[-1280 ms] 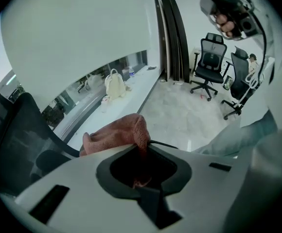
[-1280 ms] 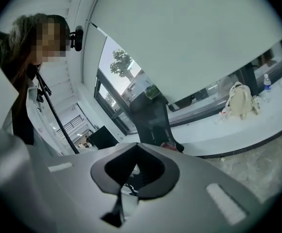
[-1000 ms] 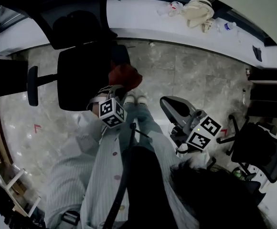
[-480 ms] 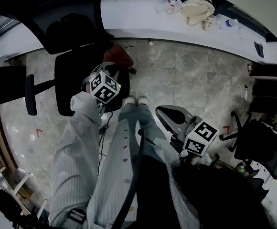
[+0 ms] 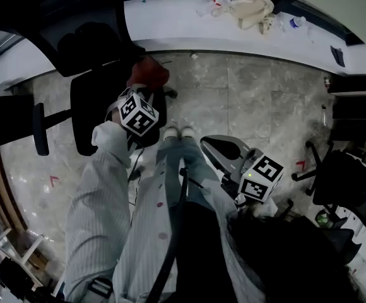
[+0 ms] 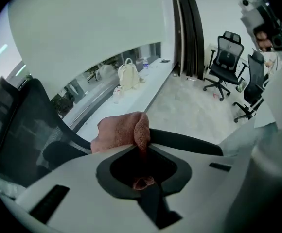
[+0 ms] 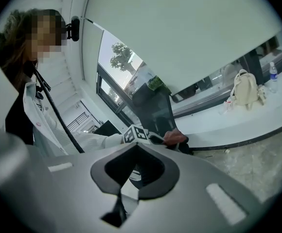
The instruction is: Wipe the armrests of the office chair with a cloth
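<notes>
Office chair [image 5: 107,106] stands ahead of you, seat dark. The armrest [image 6: 185,141] on the seat's right edge carries the pink cloth [image 6: 119,132] — bunched at the armrest's end nearest the backrest. Your left gripper [image 6: 140,148] points steeply down, jaws narrow, pinching a fold of the cloth. Your right gripper [image 7: 137,147] hangs well apart from the chair — jaws together, nothing between them.

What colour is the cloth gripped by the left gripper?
Salmon pink, a dusty reddish tone. The cloth shows best in the left gripper view.
</notes>
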### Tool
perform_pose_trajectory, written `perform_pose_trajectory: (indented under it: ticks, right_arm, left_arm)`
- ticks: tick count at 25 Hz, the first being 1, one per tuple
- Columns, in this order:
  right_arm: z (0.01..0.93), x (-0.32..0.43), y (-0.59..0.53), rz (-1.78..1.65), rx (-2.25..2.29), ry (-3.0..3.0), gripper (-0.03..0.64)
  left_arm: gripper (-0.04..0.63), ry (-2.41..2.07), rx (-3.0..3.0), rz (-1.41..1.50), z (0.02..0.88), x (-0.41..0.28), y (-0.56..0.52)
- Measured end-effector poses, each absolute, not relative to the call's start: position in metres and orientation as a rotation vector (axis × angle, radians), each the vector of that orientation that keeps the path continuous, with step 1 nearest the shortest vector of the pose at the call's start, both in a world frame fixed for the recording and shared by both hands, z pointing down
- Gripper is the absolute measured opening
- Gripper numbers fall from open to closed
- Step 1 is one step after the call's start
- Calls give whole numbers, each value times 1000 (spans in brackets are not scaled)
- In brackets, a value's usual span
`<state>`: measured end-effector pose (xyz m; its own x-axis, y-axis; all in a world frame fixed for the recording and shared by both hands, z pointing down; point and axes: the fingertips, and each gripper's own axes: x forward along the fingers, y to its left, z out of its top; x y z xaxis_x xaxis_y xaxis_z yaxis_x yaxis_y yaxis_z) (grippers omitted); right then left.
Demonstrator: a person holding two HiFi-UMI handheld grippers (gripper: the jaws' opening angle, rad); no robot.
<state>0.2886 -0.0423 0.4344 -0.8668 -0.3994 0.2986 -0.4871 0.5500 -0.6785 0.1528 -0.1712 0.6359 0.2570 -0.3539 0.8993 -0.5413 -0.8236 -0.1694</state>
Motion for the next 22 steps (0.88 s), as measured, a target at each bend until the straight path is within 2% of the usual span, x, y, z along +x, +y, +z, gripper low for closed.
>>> perform_pose_trajectory:
  ticks: [14, 22]
  right_arm:
    - [399, 263, -33, 1143, 668, -2771, 2]
    - [427, 256, -31, 1189, 700, -2698, 2]
  left_arm:
    - [48, -594, 2417, 1613, 611, 173, -38]
    - [48, -865, 2329, 1515, 621, 139, -136]
